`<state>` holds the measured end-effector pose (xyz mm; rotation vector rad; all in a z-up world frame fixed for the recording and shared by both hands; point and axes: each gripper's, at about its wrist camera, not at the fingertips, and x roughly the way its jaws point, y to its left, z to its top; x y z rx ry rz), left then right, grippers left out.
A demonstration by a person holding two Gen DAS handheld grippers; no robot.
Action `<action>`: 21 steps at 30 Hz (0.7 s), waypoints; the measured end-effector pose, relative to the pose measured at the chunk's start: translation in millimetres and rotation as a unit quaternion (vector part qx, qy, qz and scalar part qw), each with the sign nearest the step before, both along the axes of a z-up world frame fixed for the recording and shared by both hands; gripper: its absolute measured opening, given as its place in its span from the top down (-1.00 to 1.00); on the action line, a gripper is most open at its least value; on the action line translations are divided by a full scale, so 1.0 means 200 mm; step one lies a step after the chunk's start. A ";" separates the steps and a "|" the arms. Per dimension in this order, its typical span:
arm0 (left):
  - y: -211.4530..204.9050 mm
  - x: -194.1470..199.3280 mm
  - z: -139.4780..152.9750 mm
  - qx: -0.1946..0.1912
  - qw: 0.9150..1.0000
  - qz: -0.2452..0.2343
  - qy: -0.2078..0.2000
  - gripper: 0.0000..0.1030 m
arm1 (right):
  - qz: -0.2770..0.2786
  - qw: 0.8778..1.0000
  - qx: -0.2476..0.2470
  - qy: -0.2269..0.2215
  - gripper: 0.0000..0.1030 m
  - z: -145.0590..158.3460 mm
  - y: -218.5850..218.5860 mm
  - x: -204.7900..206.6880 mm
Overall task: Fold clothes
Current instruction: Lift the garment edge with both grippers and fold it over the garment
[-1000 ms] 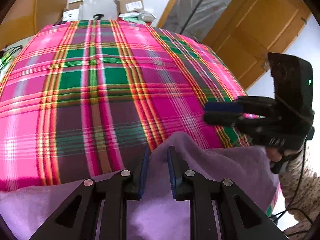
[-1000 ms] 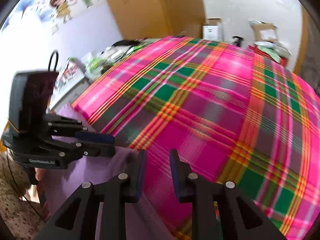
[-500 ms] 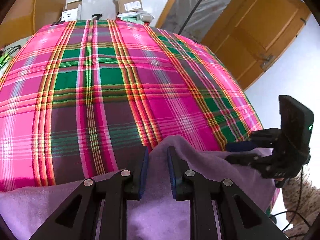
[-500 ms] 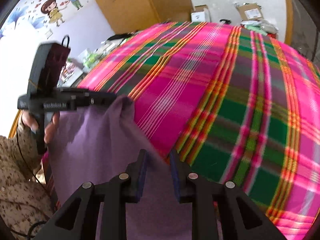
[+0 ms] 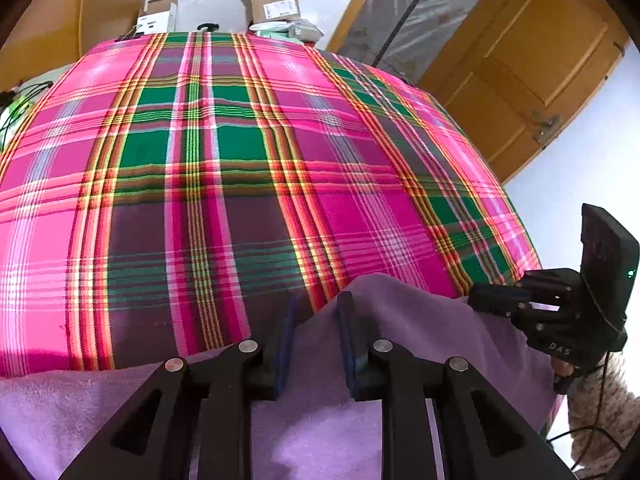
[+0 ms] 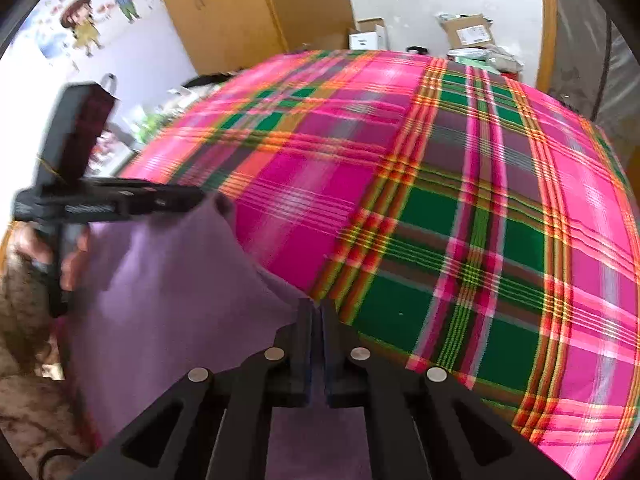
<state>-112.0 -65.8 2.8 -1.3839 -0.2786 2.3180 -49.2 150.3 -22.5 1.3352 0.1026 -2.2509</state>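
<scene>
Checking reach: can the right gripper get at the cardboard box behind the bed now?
Probably not: right gripper is shut on the purple cloth, and the whole plaid bed lies before the cardboard box.

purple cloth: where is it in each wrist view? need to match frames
Left wrist: purple cloth fills the bottom, its edge raised between the left gripper fingers.
Right wrist: lower left, cloth, pinched by the right gripper.
Shared landmark: plaid cover beneath it.

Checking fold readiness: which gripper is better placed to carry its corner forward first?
Probably left: the left gripper holds the purple cloth raised above the bedspread; the right gripper pinches it low.
</scene>
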 end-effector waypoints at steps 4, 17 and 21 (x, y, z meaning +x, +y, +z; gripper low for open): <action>-0.02 0.04 0.02 0.001 1.000 0.007 0.004 0.58 | -0.043 0.999 0.027 0.015 0.85 0.01 0.05 0.03; -0.15 0.37 0.06 0.014 1.000 0.017 0.020 0.57 | -0.192 0.980 0.000 0.044 0.82 0.12 0.38 0.57; -0.21 0.50 0.03 0.004 0.999 0.029 0.016 0.58 | -0.210 0.977 0.011 0.043 0.68 0.06 0.38 0.71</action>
